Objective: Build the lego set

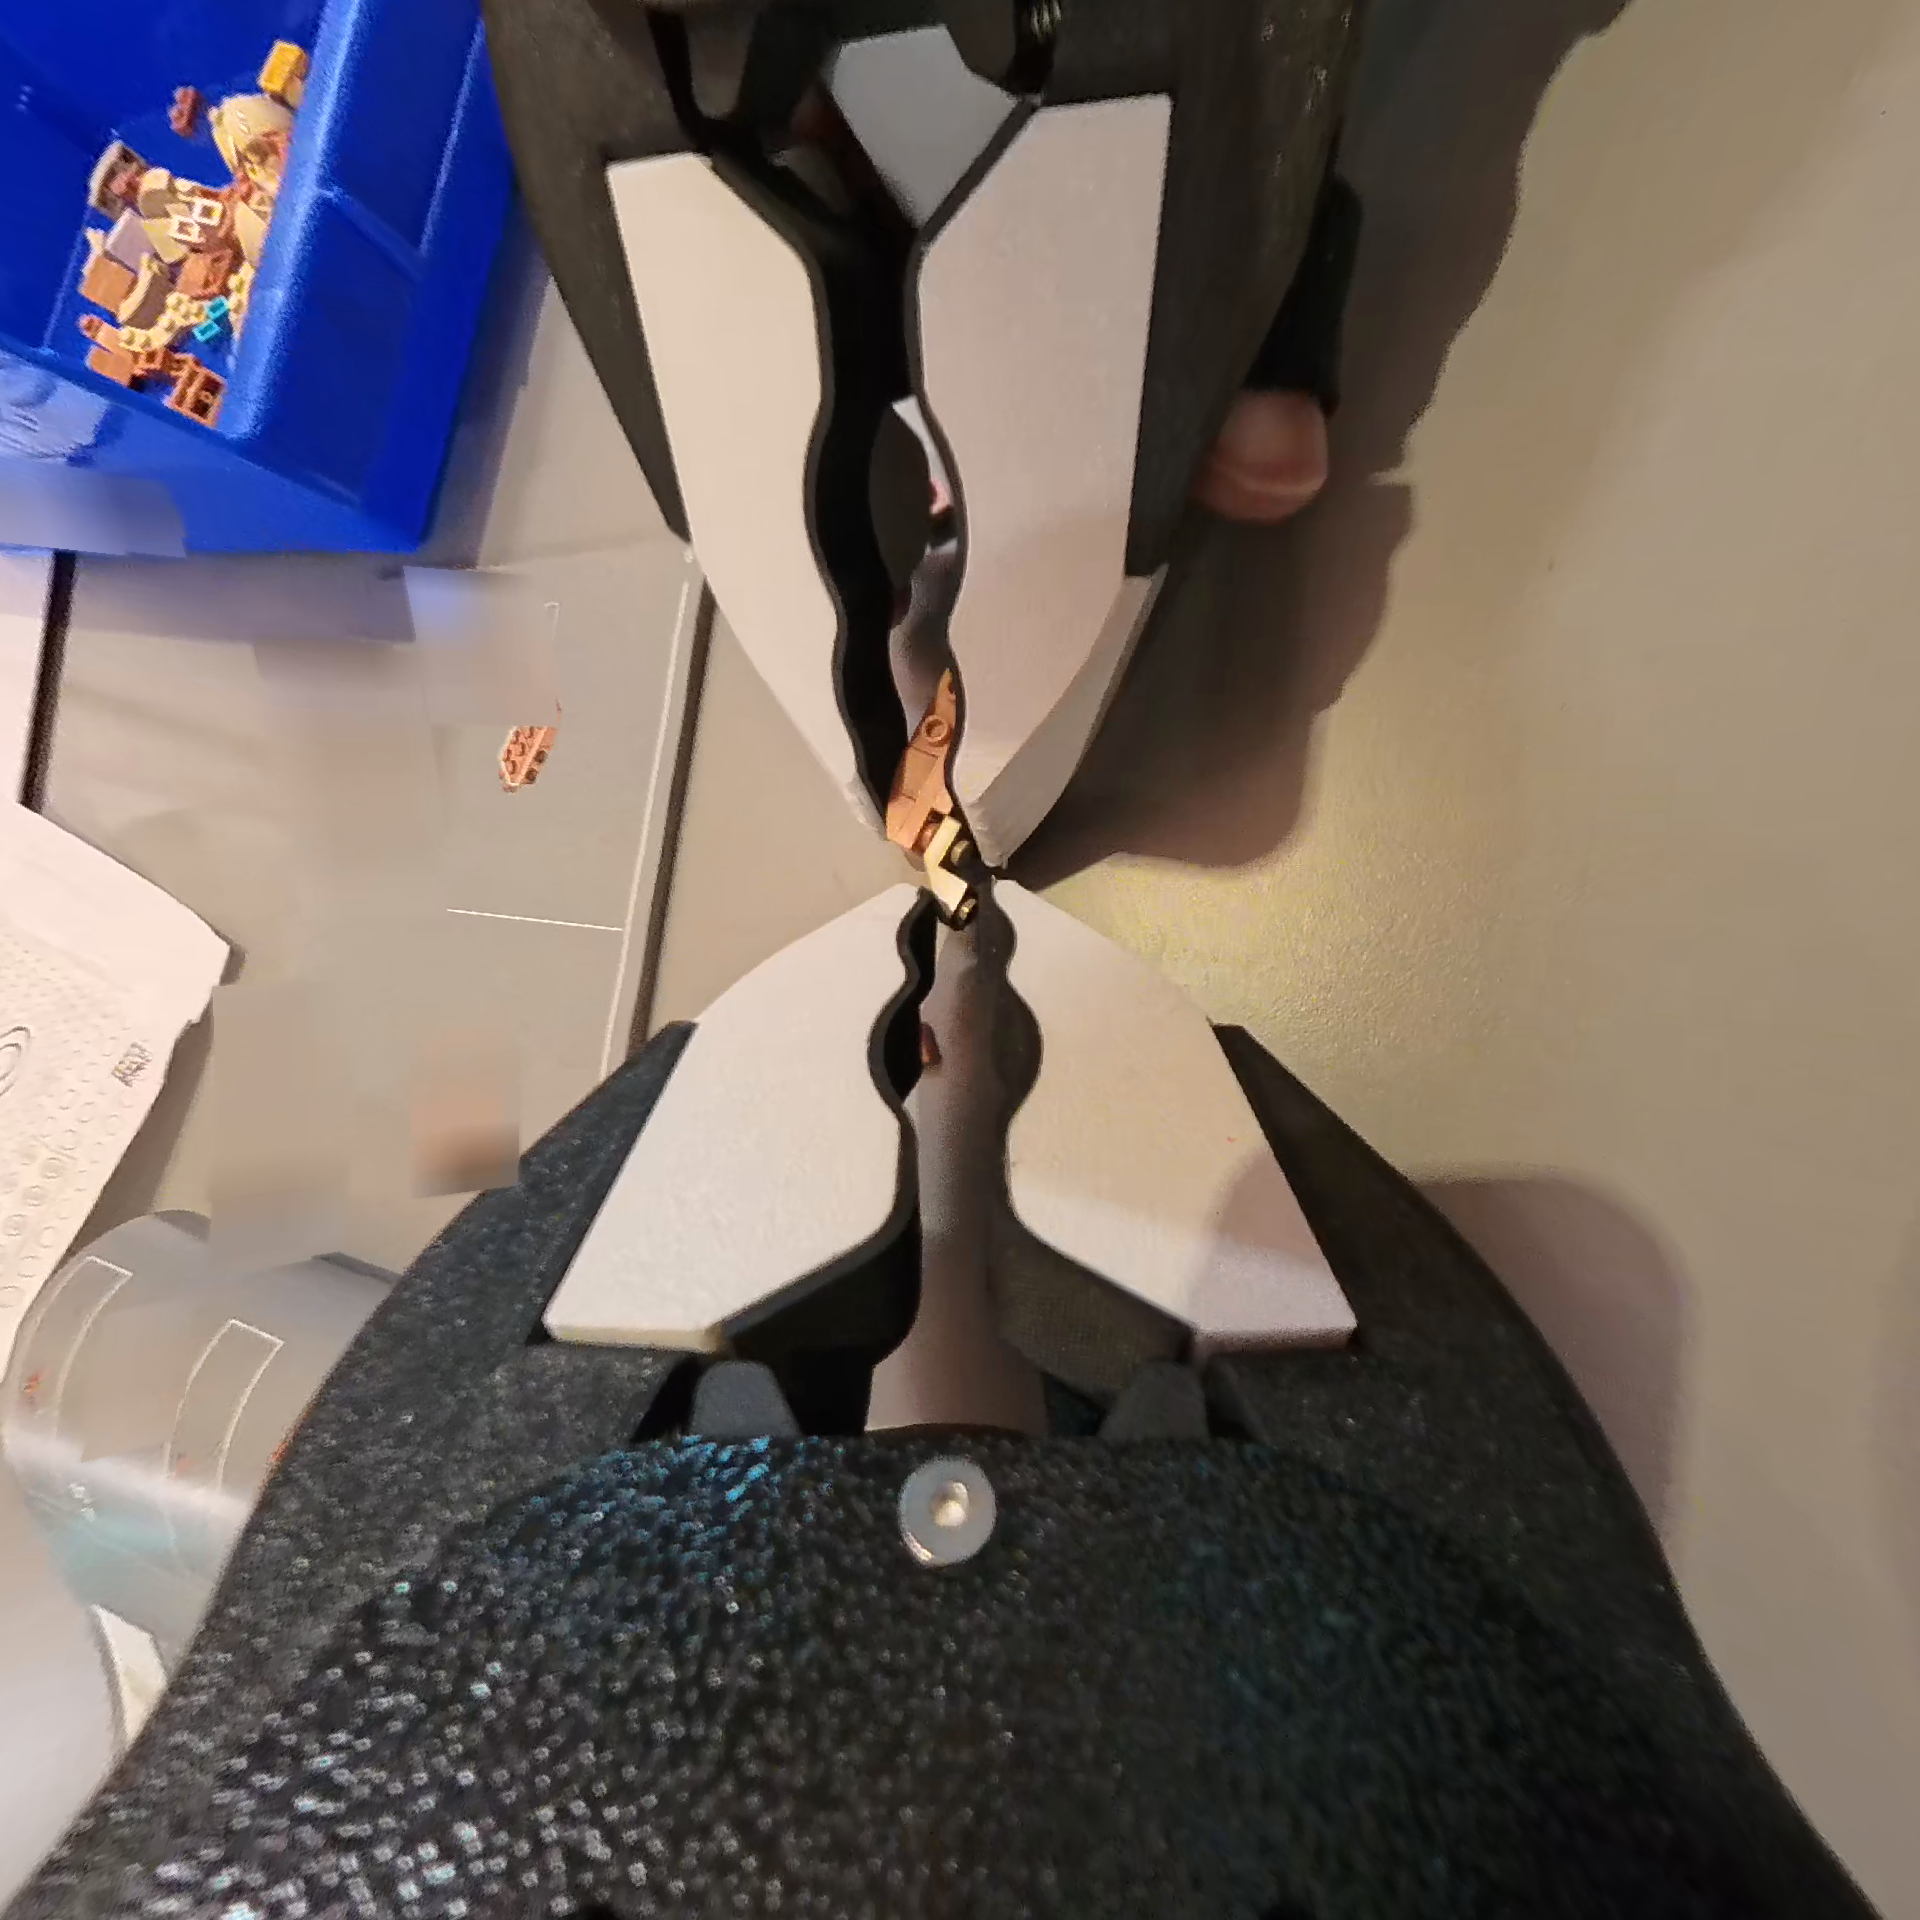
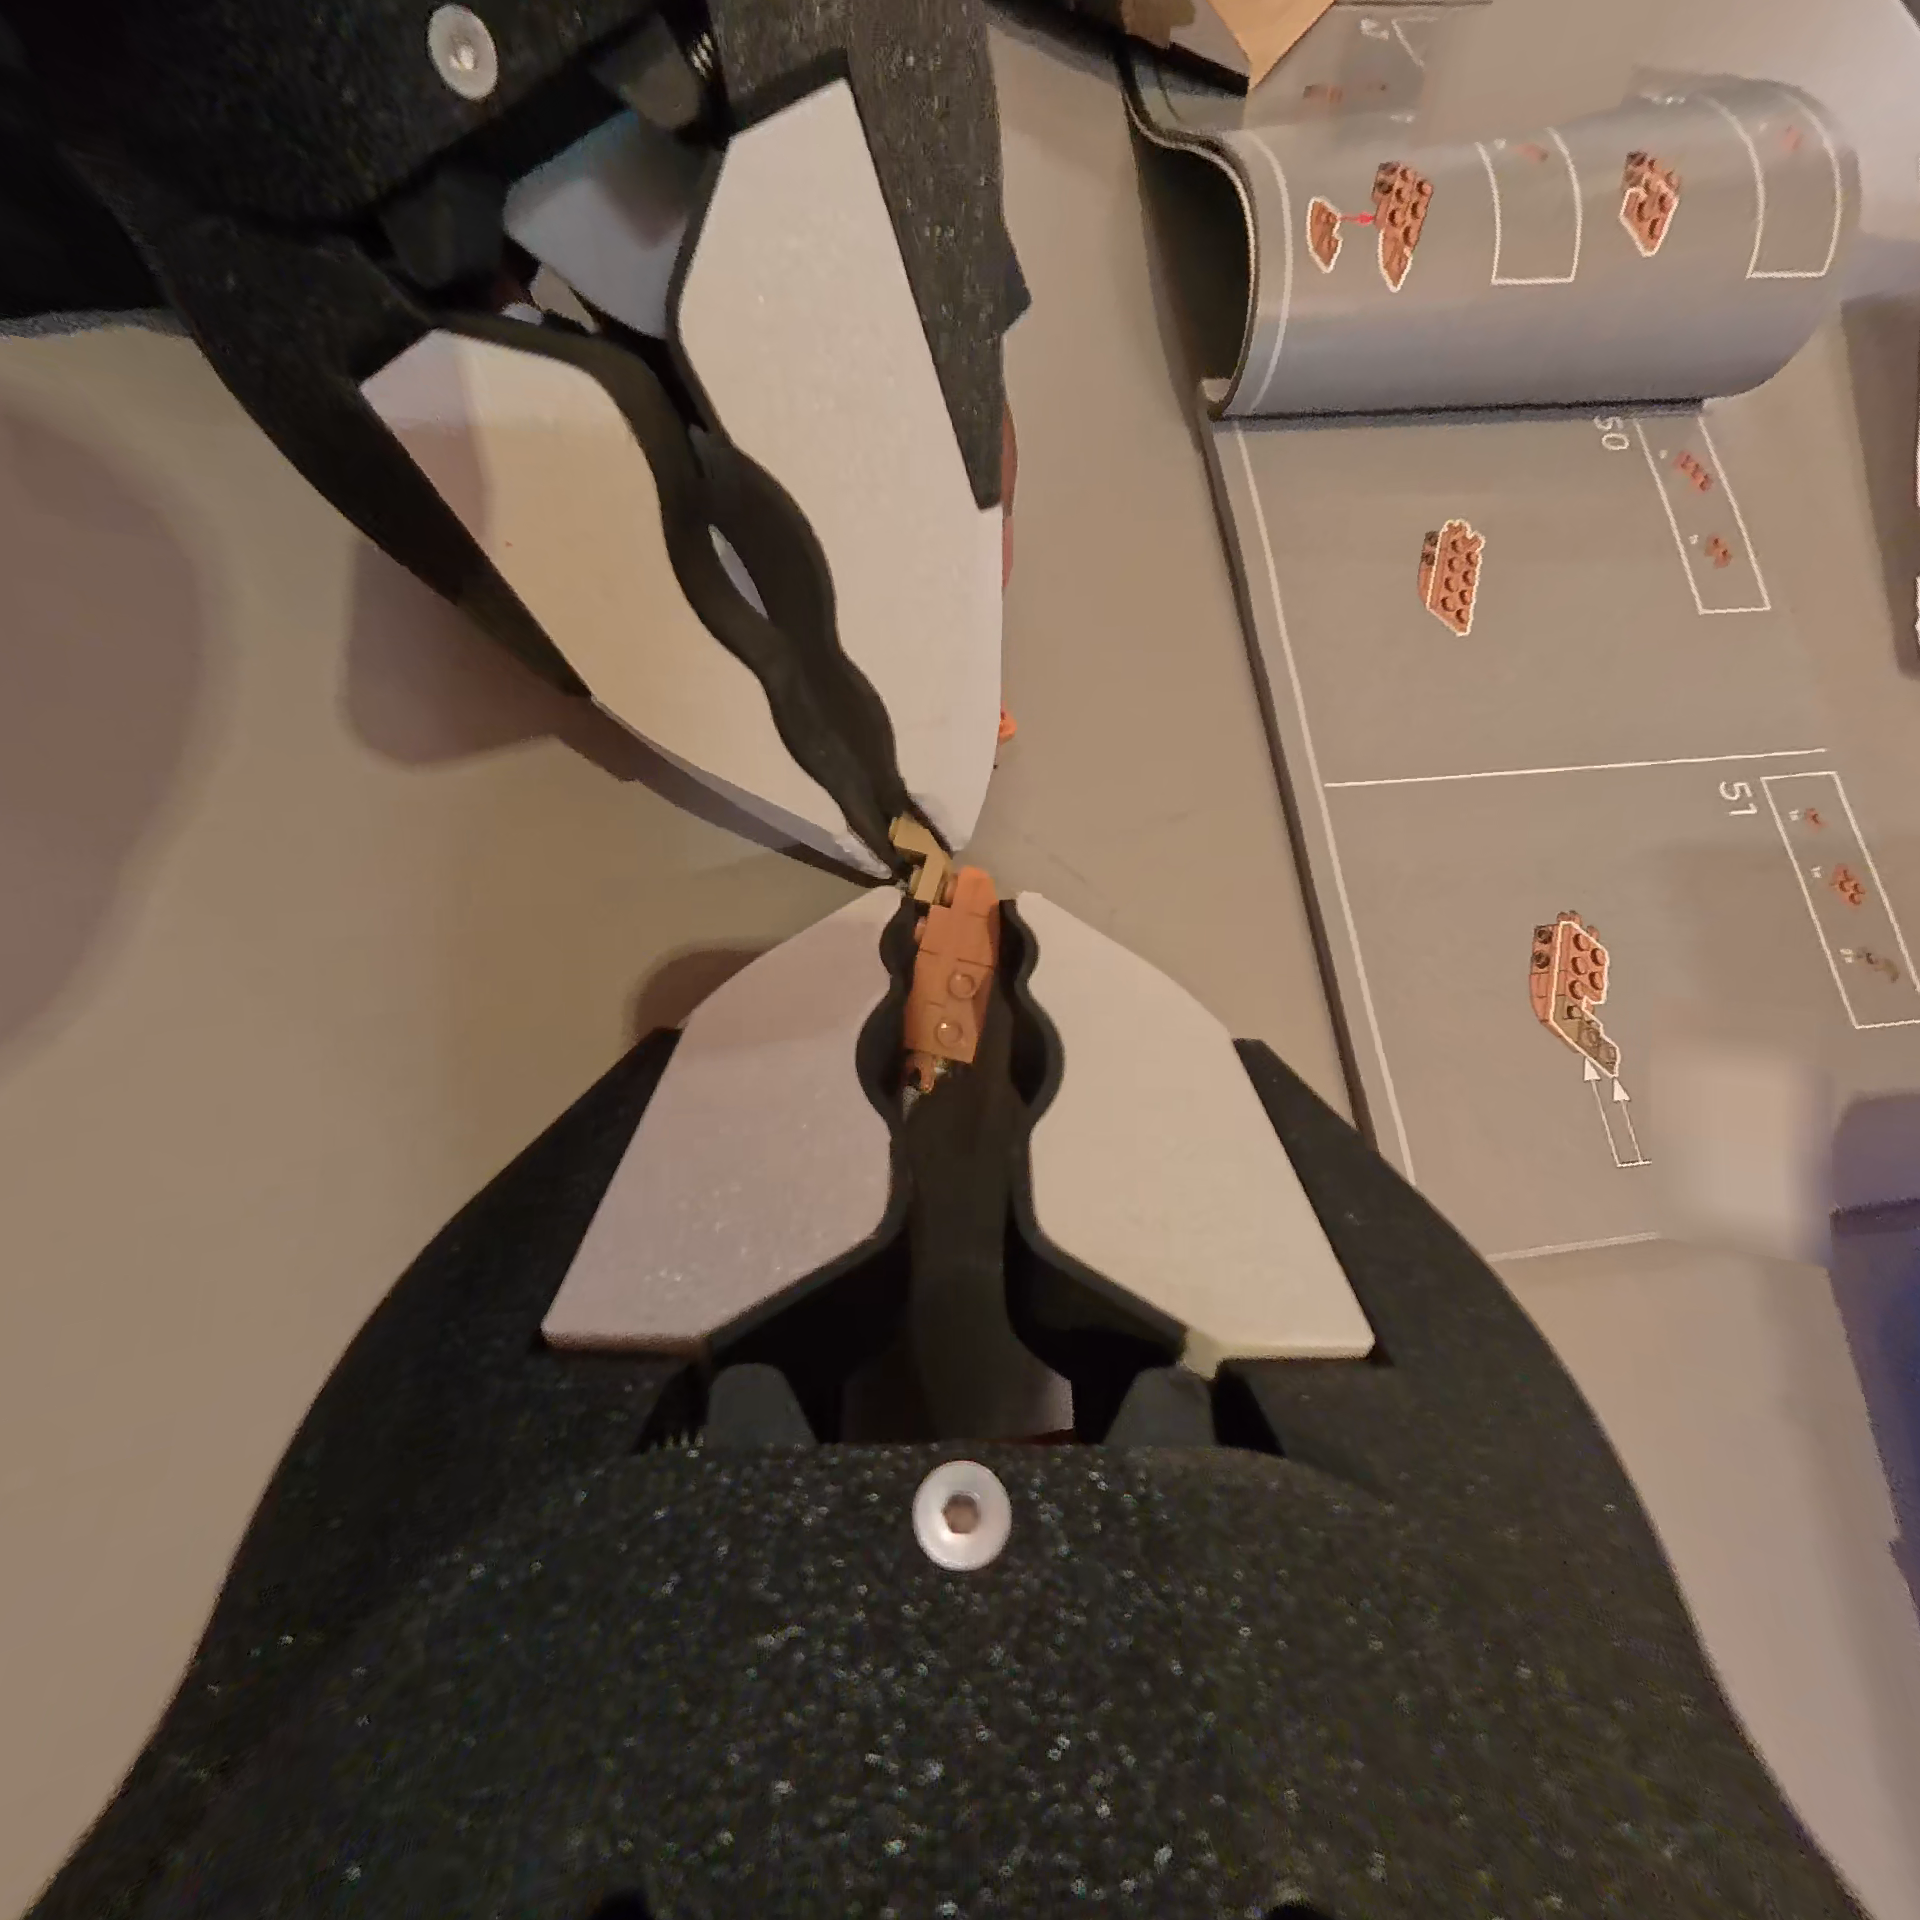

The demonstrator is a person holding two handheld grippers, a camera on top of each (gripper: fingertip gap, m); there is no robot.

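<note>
L gripper (image 1: 961,914) jaws narrow, tips pinched on small tan bracket (image 1: 945,868). R gripper (image 2: 951,935) jaws narrow too, clamped on brown brick assy (image 2: 951,982), which sits lengthwise between its black pads w/ far end poking past the tips. The two grippers are tip to tip over the beige table (image 1: 1558,935); bracket touching far end of brown assy, in both views. Finger of a hand (image 1: 1262,457) shows behind R gripper in L view. Blue bin (image 1: 343,343) w/ tan/brown bricks far left in L view. Grey instr booklet (image 2: 1558,727), open, page curled at far end, right of grippers in R view. White perforated bag (image 1: 94,1039) near left in L view.
</note>
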